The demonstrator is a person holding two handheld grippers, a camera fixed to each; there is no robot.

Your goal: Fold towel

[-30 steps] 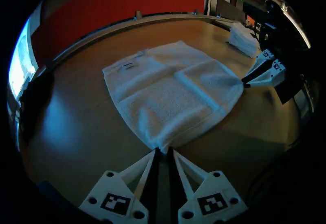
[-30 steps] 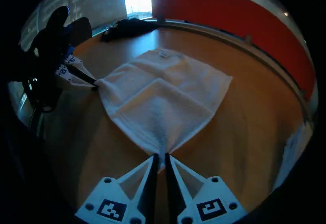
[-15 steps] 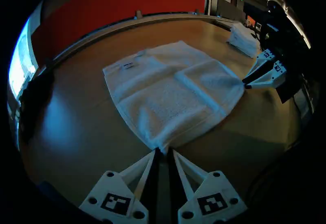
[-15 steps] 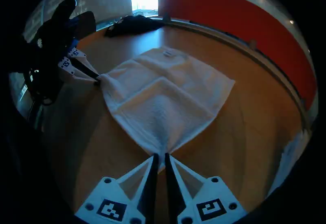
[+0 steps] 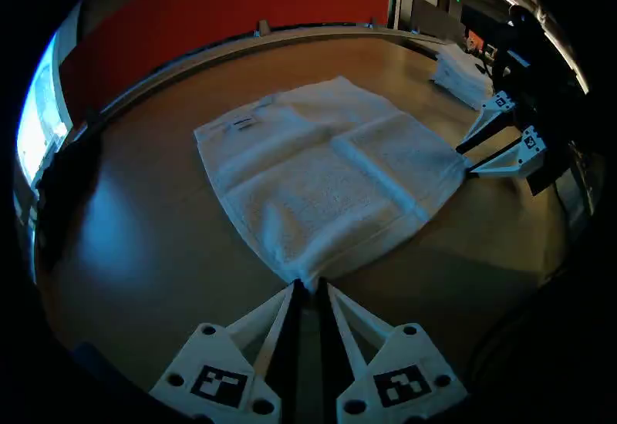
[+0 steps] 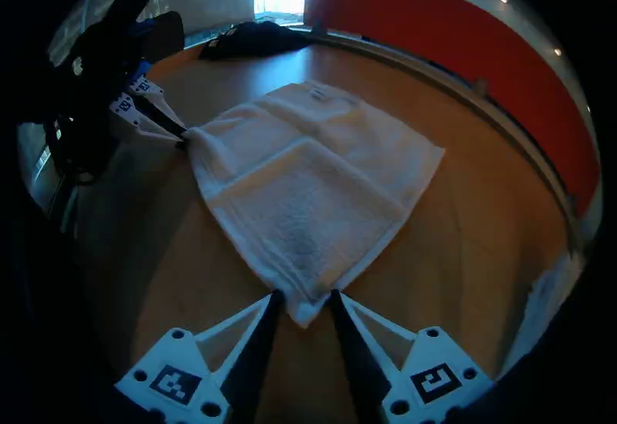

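Right gripper: jaws newly parted, corner dropped. Left gripper: clamped on towel corner at 6 o'clock. Towel: folded, flat on table. Step: letting go; left release likely next.

My left gripper ends in two white plastic fingers. Each is a hollowed triangular wedge narrowing to a thin tip, with a dark strip along its inner edge and a square black-and-white marker tag on its broad base, ringed by small round dark holes. My right gripper is built alike: white wedges with dark inner edges, its own square tags and holes. In the right gripper view, the bulky black housing behind my left fingers carries a touch of blue and smaller tags.
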